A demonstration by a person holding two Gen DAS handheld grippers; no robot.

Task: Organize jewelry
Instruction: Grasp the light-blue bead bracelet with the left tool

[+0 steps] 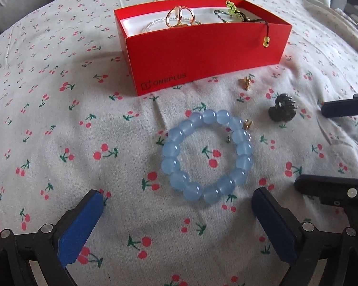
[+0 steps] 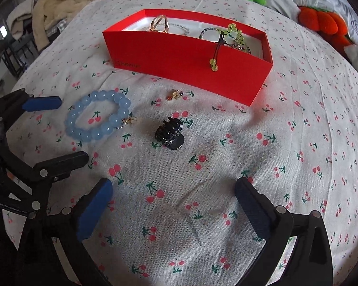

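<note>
Plainly both pairs of fingers stand wide and empty: the left gripper (image 1: 176, 228) at the bottom of its frame, its blue fingers (image 1: 80, 226) spread below the blue bead bracelet (image 1: 206, 155) at centre, likely set to straddle it. The right gripper (image 2: 176, 212) hangs low in its frame, short of the black hair claw (image 2: 170, 132) at centre. Beyond, a small gold charm (image 2: 175, 94) lies loose on the cherry-print cloth (image 2: 298, 143), and the red box (image 1: 202, 47) in the upper frame already holds rings and beaded strands, so it is probably the destination.
</note>
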